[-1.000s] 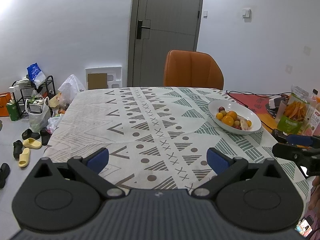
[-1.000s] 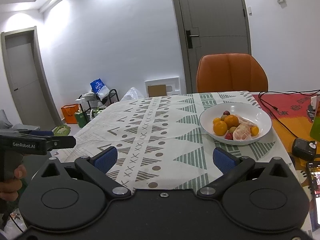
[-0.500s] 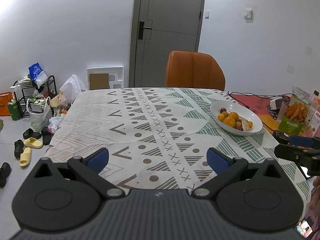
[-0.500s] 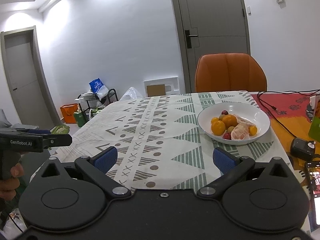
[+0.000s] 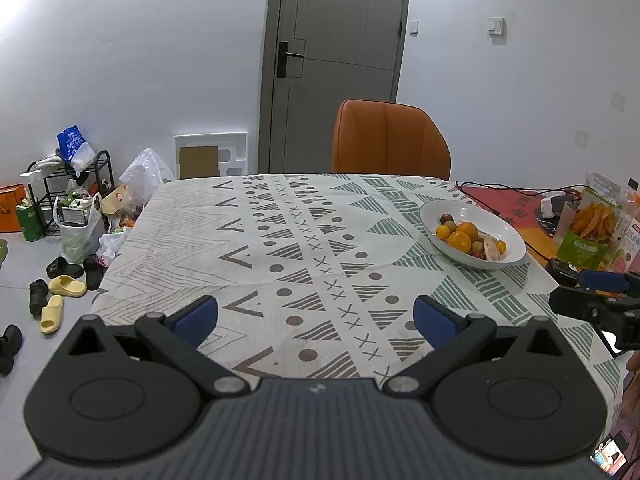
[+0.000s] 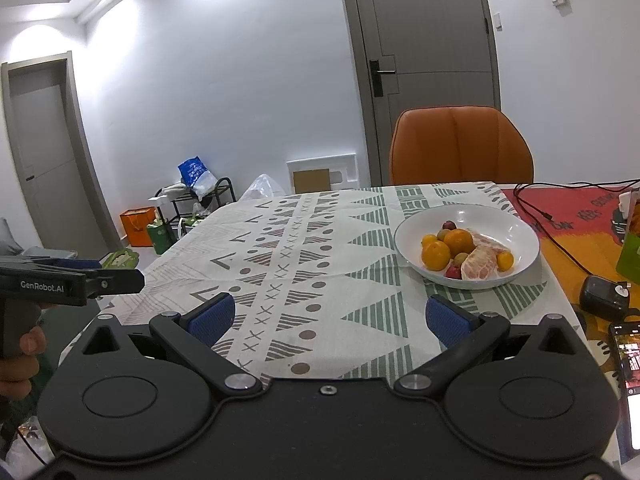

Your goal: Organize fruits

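Note:
A white bowl [image 6: 516, 228] [image 5: 500, 226] sits at the right of the patterned tablecloth [image 6: 304, 248]. It holds oranges [image 6: 459, 241], small round fruits and a peeled citrus piece [image 6: 479, 266]. My right gripper [image 6: 328, 318] is open above the near table edge, left of and short of the bowl, nothing between its blue pads. My left gripper [image 5: 316, 316] is open too, over the cloth's near middle, empty. From the side, the left gripper's body [image 6: 68, 280] shows in the right wrist view, and the right gripper's body [image 5: 592, 300] in the left wrist view.
An orange chair [image 5: 390, 140] stands behind the table by a grey door [image 5: 340, 64]. Snack bags [image 5: 592, 228], cables and a red mat [image 6: 572, 212] lie right of the bowl, with a phone [image 6: 628, 364] and black charger [image 6: 604, 298]. Bags, a rack [image 5: 68, 184] and slippers clutter the floor at left.
Both views have drifted back slightly; the bowl sits a little lower and farther in the left wrist view. Both grippers stay open and empty.

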